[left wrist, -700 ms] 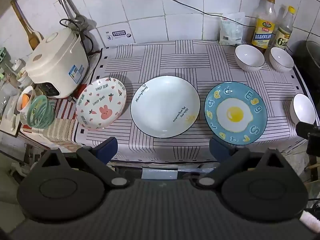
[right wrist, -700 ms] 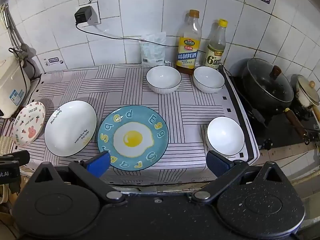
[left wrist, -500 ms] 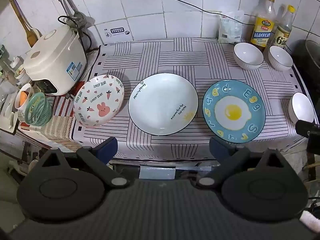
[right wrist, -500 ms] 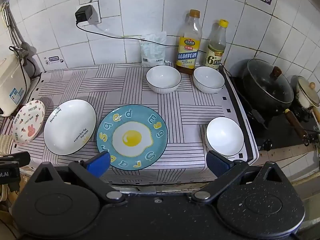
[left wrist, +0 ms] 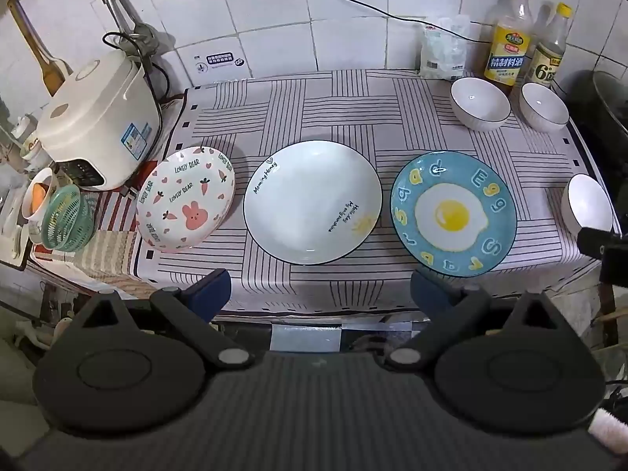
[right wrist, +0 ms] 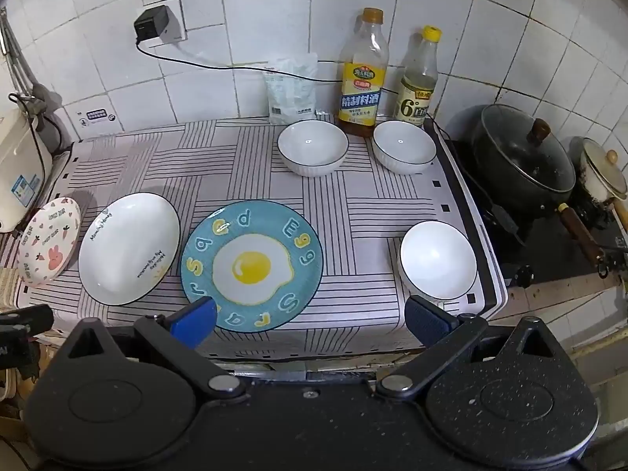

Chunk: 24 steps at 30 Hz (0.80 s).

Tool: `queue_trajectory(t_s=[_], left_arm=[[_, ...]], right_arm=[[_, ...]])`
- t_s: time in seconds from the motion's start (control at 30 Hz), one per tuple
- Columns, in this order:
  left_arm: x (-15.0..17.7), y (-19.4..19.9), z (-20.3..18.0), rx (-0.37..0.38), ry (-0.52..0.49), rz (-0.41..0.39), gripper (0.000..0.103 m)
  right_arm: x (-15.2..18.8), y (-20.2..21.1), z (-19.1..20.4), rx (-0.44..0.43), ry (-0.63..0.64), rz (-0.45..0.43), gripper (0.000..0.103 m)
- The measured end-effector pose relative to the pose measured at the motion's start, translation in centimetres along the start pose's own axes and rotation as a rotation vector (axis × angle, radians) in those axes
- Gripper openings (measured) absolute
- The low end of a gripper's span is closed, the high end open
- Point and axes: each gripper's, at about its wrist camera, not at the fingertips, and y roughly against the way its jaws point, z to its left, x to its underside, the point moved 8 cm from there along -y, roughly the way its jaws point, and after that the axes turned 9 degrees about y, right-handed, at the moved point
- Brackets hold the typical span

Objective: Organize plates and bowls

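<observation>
Three plates lie in a row on the striped cloth: a pink rabbit plate (left wrist: 185,205) at the left, a white plate (left wrist: 312,201) in the middle, a blue fried-egg plate (left wrist: 453,212) (right wrist: 251,265) at the right. Three white bowls stand there too: two at the back right (right wrist: 313,153) (right wrist: 404,146) and one at the front right (right wrist: 437,260). My left gripper (left wrist: 320,292) is open and empty, in front of the counter edge below the white plate. My right gripper (right wrist: 310,320) is open and empty, in front of the edge between the egg plate and the front bowl.
A rice cooker (left wrist: 98,117) stands at the left with a green basket (left wrist: 66,218) beside it. Two bottles (right wrist: 363,74) (right wrist: 418,78) and a white bag (right wrist: 292,90) stand against the tiled wall. A black lidded pot (right wrist: 524,157) sits on the stove at the right.
Both grippers have crept slightly closer to the counter. Their jaws stay open and the dishes have not moved.
</observation>
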Motion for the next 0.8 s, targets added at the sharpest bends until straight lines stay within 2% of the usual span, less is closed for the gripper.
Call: queue_trajectory(t_s=[0.5, 0.8], left_arm=[[-0.05, -0.35, 0.77, 0.01, 0.02, 0.001, 0.099], [0.22, -0.15, 0.6, 0.019, -0.001, -0.01, 0.099]], right_arm=[[0.26, -0.13, -0.06, 0.002, -0.01, -0.004, 0.103], [0.35, 0.08, 0.06, 0.002, 0.003, -0.024, 0.103]])
